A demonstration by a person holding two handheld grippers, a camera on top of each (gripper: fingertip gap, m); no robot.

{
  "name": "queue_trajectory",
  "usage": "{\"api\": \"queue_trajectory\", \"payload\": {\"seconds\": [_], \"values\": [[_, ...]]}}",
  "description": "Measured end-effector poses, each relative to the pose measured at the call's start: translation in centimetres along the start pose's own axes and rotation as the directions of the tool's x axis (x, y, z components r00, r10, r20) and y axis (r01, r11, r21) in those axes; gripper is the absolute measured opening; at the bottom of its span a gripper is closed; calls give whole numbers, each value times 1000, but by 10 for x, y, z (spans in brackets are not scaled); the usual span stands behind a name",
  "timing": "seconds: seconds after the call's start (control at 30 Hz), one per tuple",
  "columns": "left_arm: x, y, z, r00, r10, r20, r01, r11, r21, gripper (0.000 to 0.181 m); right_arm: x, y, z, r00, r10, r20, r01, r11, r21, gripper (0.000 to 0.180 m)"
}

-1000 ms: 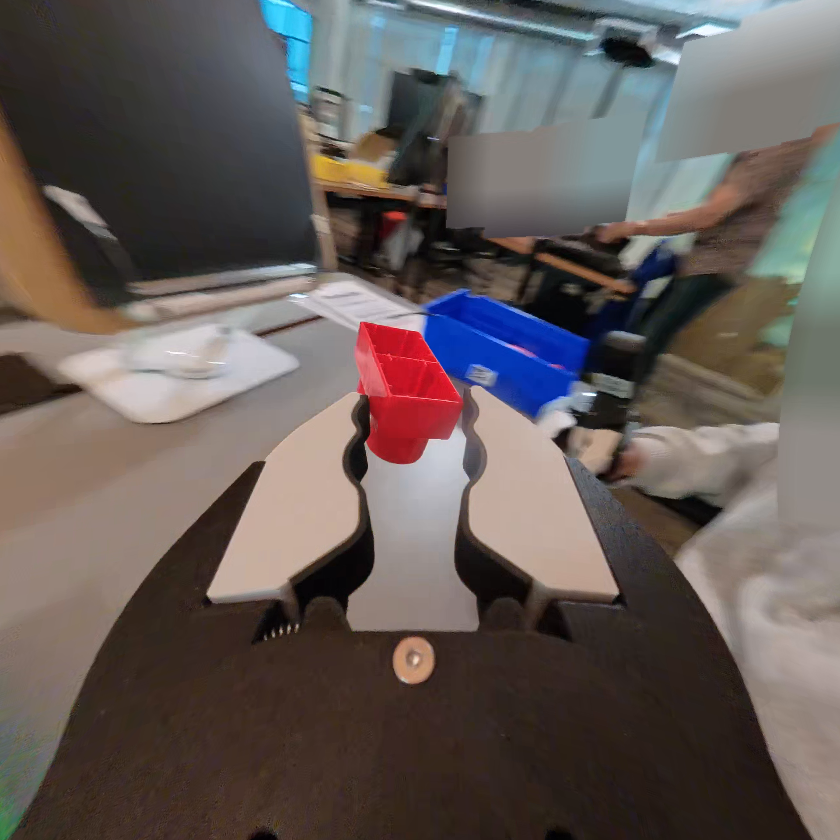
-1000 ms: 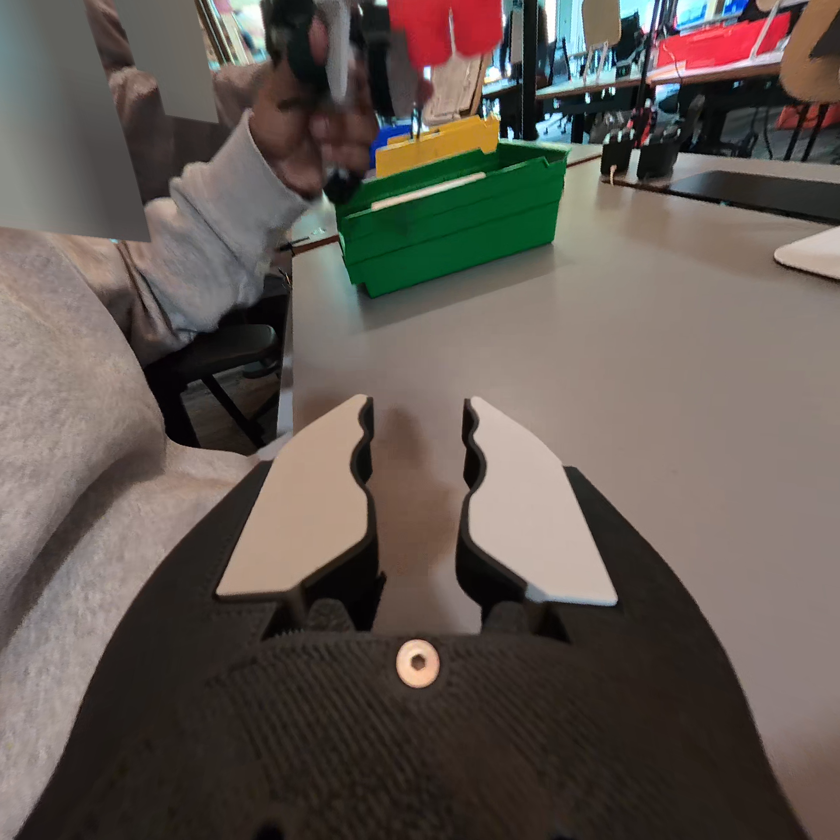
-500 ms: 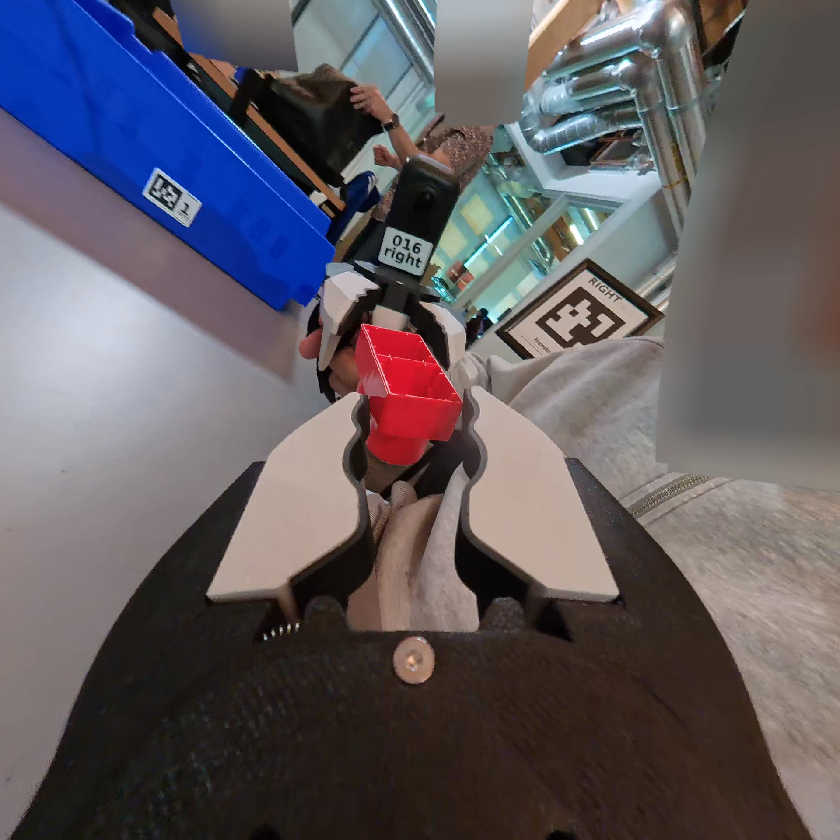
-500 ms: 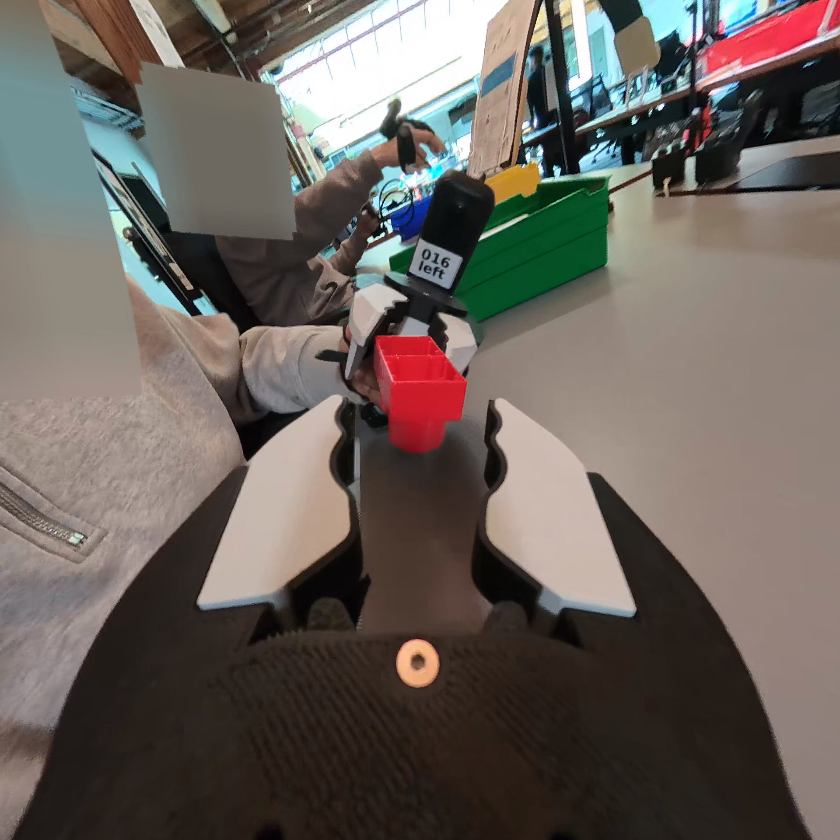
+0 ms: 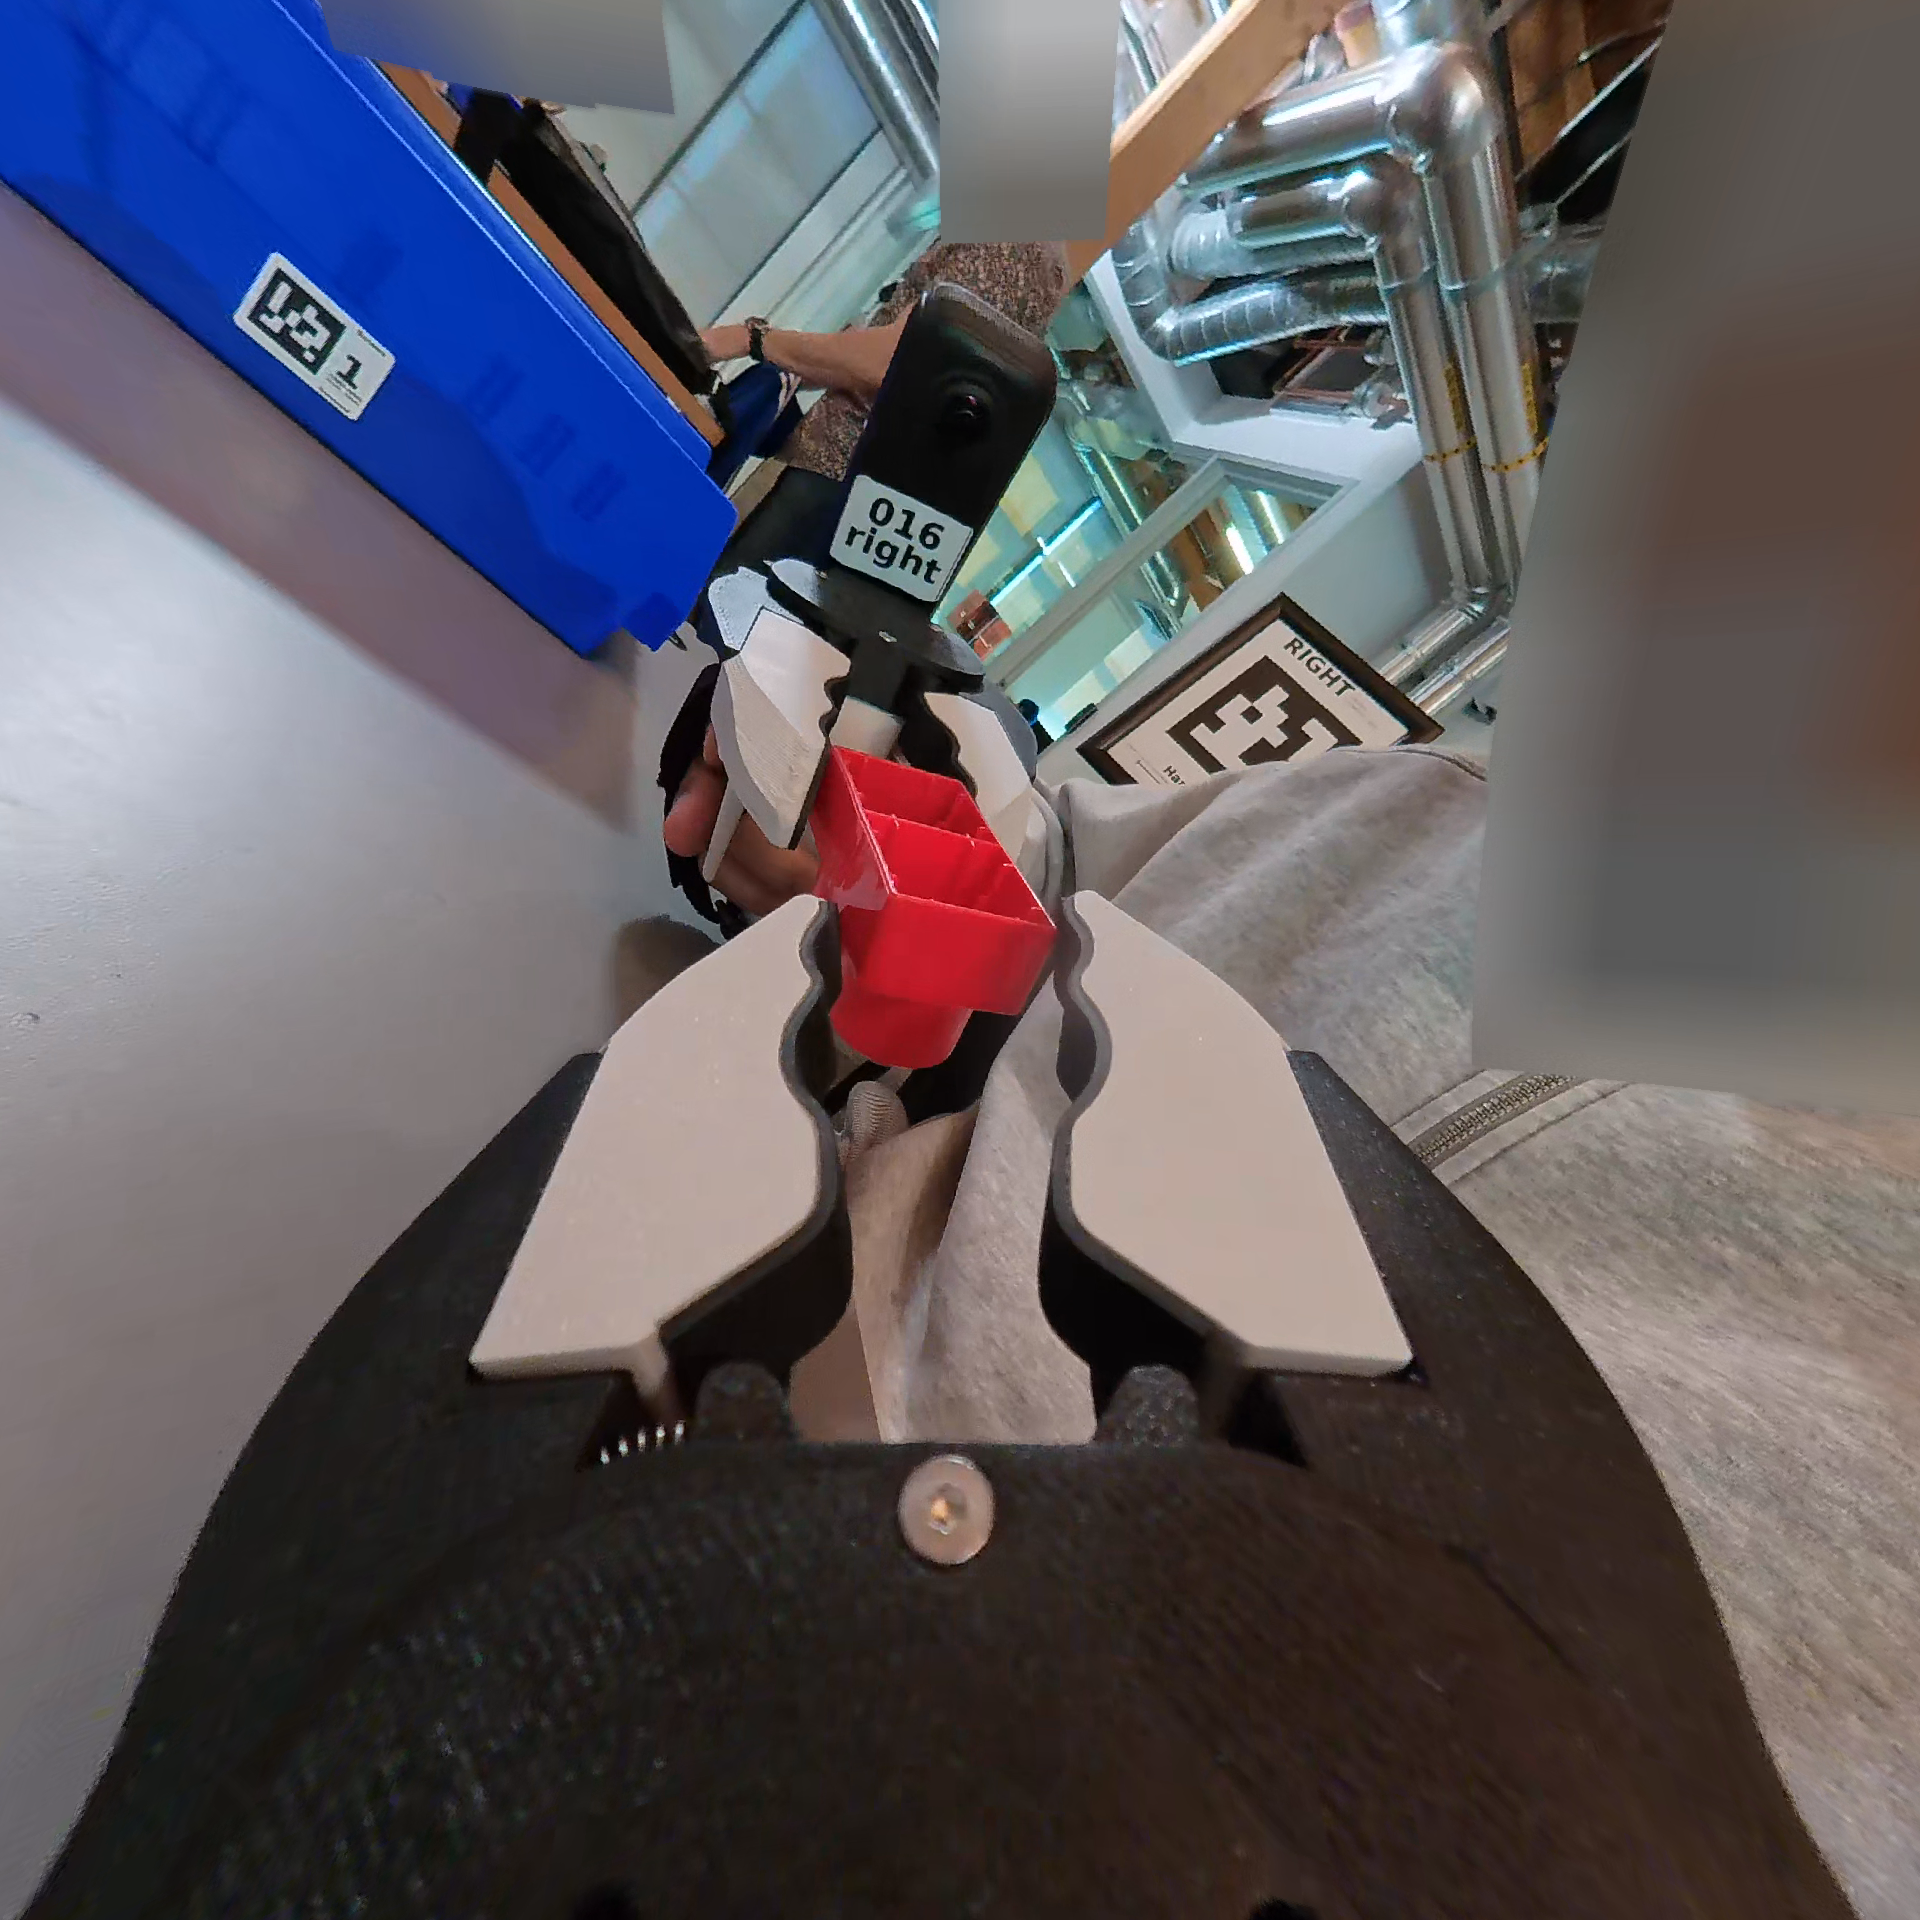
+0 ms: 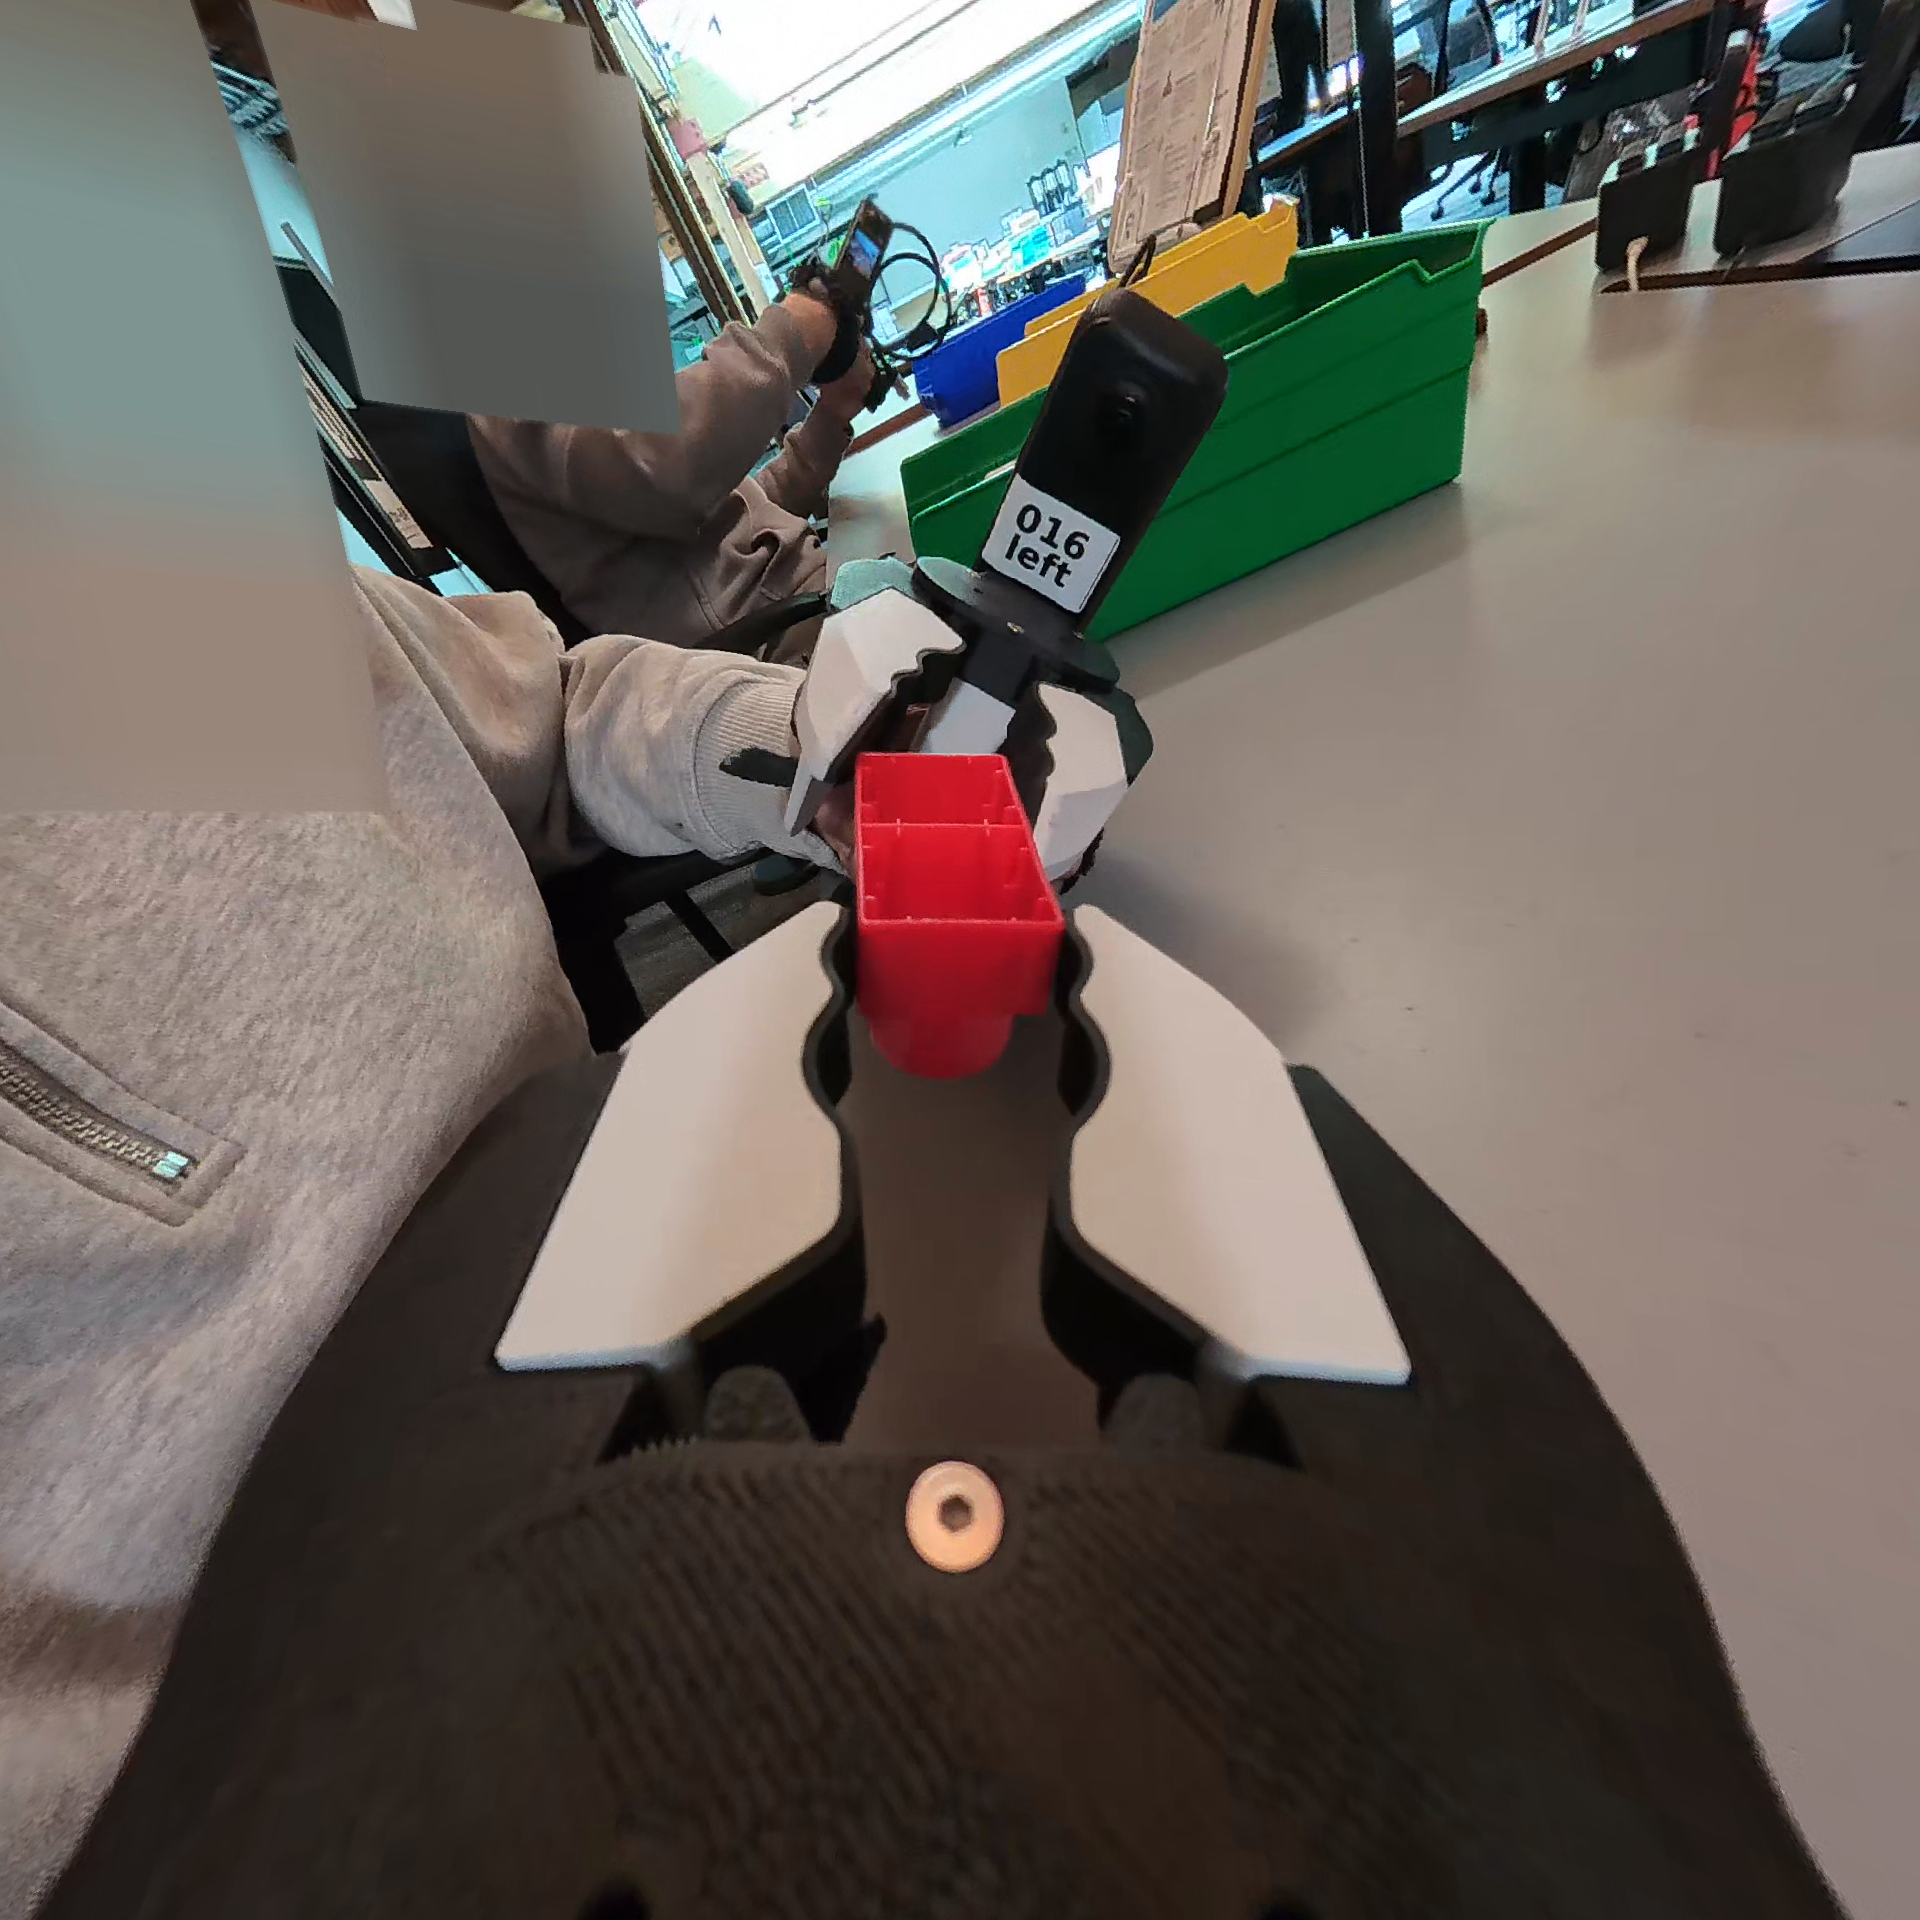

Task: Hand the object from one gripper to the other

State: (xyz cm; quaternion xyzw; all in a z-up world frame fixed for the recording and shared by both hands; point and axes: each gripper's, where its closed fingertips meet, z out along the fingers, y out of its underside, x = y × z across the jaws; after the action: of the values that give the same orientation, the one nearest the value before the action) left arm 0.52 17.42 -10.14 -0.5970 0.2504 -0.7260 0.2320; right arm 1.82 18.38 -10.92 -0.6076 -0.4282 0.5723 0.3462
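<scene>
Right wrist view — green bin (image 6: 1340,416); left — blue bin (image 5: 416,343).

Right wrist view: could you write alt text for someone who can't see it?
A red two-compartment container sits between the tips of the right tool in the foreground, while the left tool meets it from the far end above a grey table. A green bin stands behind, and a grey sleeve reaches in from the left.
</scene>
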Motion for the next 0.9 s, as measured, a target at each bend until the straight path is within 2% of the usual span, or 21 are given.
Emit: {"api": "queue_trajectory", "payload": {"seconds": [0.07, 0.17, 0.2, 0.3, 0.37, 0.43, 0.5, 0.57, 0.63, 0.73, 0.9], "values": [[-2, -1, 0, 1000, 4, 10, -4, 1000, 6, 39, 2, -2, -2, 1000, 9, 2, -9, 1000, 16, 37], [-10, -5, -3, 998, 17, 65, -19, 999, 26, 68, 9, -8, -9, 999, 33, 0, -33, 998, 60, 37], [-13, -7, -5, 995, 41, 94, -44, 999, 30, 70, 12, -9, -11, 999, 52, 4, -52, 996, 71, 37], [-19, -11, -10, 946, 238, 221, -239, 971, -22, 69, 19, -13, -18, 987, 155, 36, -158, 980, 119, 37], [-21, -11, -12, 833, 452, 320, -433, 892, -134, 64, 24, -17, -21, 965, 252, 73, -261, 952, 159, 36], [-24, -9, -12, 639, 670, 377, -605, 741, -292, 58, 29, -19, -23, 935, 338, 108, -353, 917, 185, 36], [-26, -6, -10, 436, 814, 384, -699, 575, -424, 57, 32, -18, -23, 907, 400, 134, -420, 887, 193, 36], [-27, 0, -4, 310, 882, 355, -734, 459, -501, 61, 31, -17, -21, 880, 444, 168, -471, 860, 193, 36], [-31, 7, 1, 232, 917, 324, -740, 382, -553, 69, 26, -17, -18, 856, 476, 204, -510, 841, 180, 36], [-31, 9, 5, 152, 943, 296, -758, 304, -577, 68, 18, -15, -12, 841, 491, 228, -529, 834, 158, 36], [-17, 7, 12, 121, 948, 295, -798, 269, -539, 50, 11, -12, -7, 815, 522, 251, -563, 815, 137, 36]]}}
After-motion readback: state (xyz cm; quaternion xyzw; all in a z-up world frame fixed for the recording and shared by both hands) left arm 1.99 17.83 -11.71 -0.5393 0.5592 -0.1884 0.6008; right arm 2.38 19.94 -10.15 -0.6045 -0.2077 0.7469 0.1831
